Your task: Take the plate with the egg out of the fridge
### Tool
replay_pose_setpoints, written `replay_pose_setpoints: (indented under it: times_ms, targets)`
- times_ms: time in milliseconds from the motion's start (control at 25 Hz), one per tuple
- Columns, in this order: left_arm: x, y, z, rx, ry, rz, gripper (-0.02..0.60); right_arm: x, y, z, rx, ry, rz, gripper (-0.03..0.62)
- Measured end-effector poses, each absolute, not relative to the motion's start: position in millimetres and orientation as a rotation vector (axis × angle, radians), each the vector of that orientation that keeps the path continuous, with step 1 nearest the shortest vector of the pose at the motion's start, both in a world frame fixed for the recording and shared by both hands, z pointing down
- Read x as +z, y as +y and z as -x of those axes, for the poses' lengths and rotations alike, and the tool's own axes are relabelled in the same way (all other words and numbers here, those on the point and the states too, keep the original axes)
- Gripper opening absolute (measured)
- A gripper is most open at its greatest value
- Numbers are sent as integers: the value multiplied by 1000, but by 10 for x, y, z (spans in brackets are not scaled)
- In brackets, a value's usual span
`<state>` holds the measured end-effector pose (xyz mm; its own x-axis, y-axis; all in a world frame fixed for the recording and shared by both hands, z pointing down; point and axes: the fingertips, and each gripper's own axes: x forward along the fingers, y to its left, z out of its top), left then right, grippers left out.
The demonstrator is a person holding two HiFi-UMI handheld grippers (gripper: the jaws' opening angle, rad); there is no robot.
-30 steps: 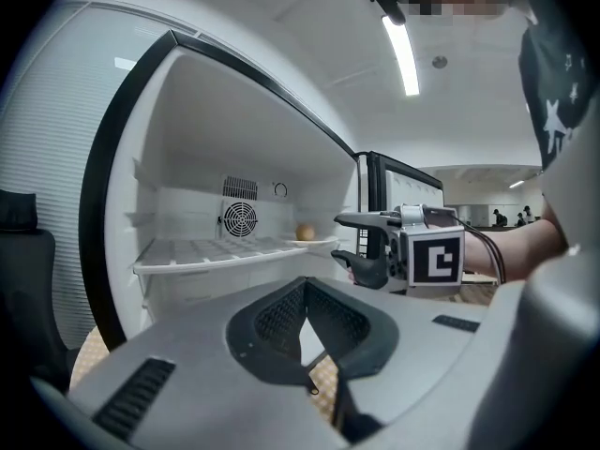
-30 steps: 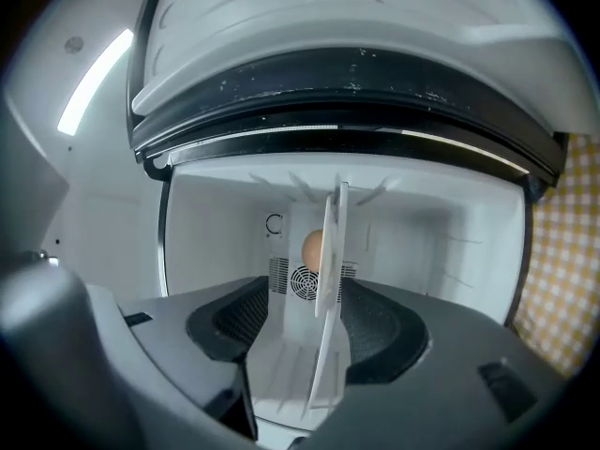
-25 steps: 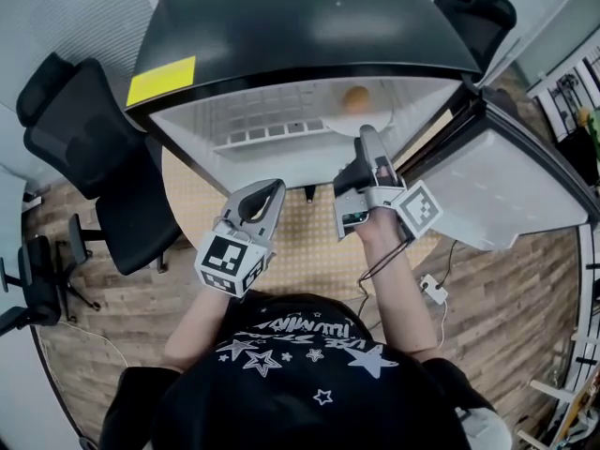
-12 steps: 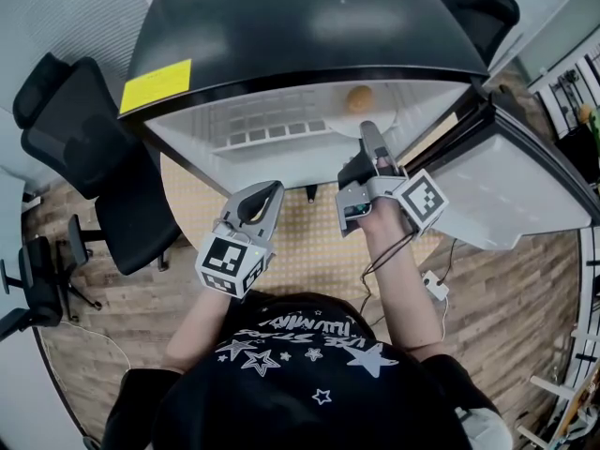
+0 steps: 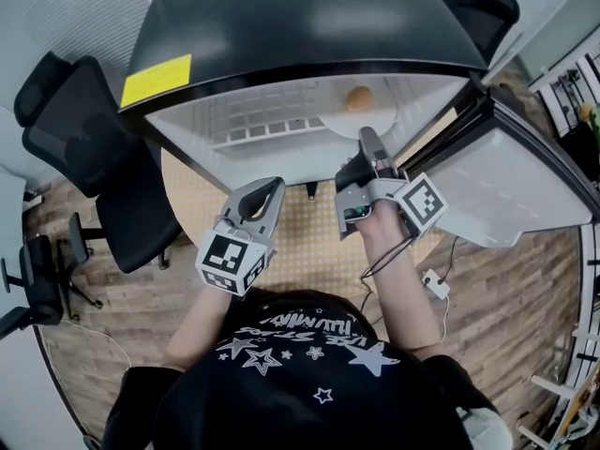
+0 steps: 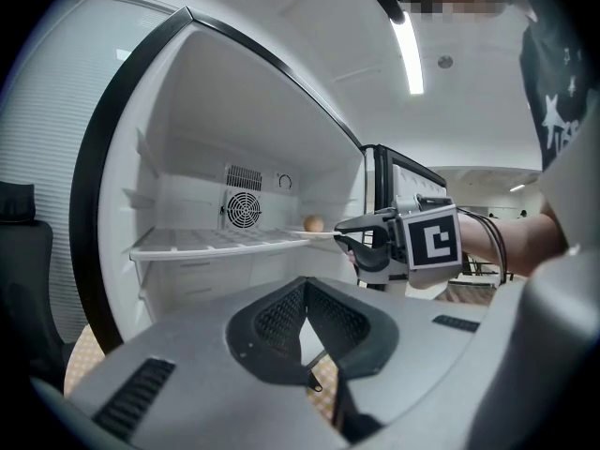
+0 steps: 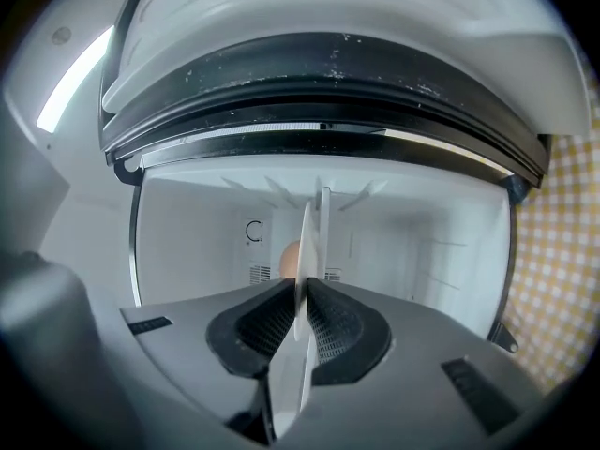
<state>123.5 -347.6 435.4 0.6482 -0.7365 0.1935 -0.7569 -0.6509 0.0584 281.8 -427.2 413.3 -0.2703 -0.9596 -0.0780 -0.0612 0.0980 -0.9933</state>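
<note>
A brown egg point(image 5: 357, 98) sits on a white plate point(image 5: 349, 120) at the right end of the shelf inside the open fridge. My right gripper point(image 5: 367, 136) reaches level into the fridge. Its jaws have just been closing and now pinch the plate's near rim point(image 7: 302, 251), which stands edge-on between the pads. The egg point(image 7: 290, 259) shows behind the rim. My left gripper point(image 5: 272, 190) hangs shut and holds nothing, in front of the fridge at the left. From the left gripper view the right gripper point(image 6: 342, 239) meets the plate point(image 6: 314, 235) with the egg point(image 6: 314, 224) at the shelf's front edge.
The fridge has a wire shelf point(image 5: 262, 125), and its door point(image 5: 506, 186) swings open to the right. A round table with a yellow chequered cloth point(image 5: 300, 232) lies under the grippers. Black office chairs point(image 5: 75, 129) stand at the left.
The right gripper's jaws have shut on the plate's rim. The left gripper has stayed where it was.
</note>
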Motion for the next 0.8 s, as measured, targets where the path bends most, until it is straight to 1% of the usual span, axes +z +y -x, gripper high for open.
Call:
replay_pose_setpoints:
  times_ms: [400, 440, 480, 560, 640, 680, 720, 800]
  targets:
    - [4331, -3367, -1254, 233, -1238, -2749, 2, 4122, -4213, -2716, -1287, 1587, 1032, 59]
    - [4329, -3359, -1240, 234, -1243, -2747, 2, 4119, -4223, -2709, -1285, 1595, 1036, 75]
    - [4326, -3351, -1225, 233, -1250, -2744, 2, 4117, -4237, -2703, -1285, 1600, 1036, 103]
    - [4319, -3340, -1199, 229, -1261, -2738, 2, 4122, -4274, -2690, -1290, 1613, 1042, 124]
    - [4317, -3337, -1178, 226, -1269, -2733, 2, 4142, -4310, -2684, -1295, 1625, 1062, 122]
    - [4321, -3335, -1170, 228, -1271, -2730, 2, 4153, -4319, -2689, -1297, 1624, 1071, 112]
    - [4331, -3332, -1162, 232, -1273, -2727, 2, 4164, -4322, -2699, -1300, 1615, 1073, 85]
    - [4366, -3318, -1150, 243, -1276, -2720, 2, 4176, -4318, -2717, -1314, 1580, 1061, 77]
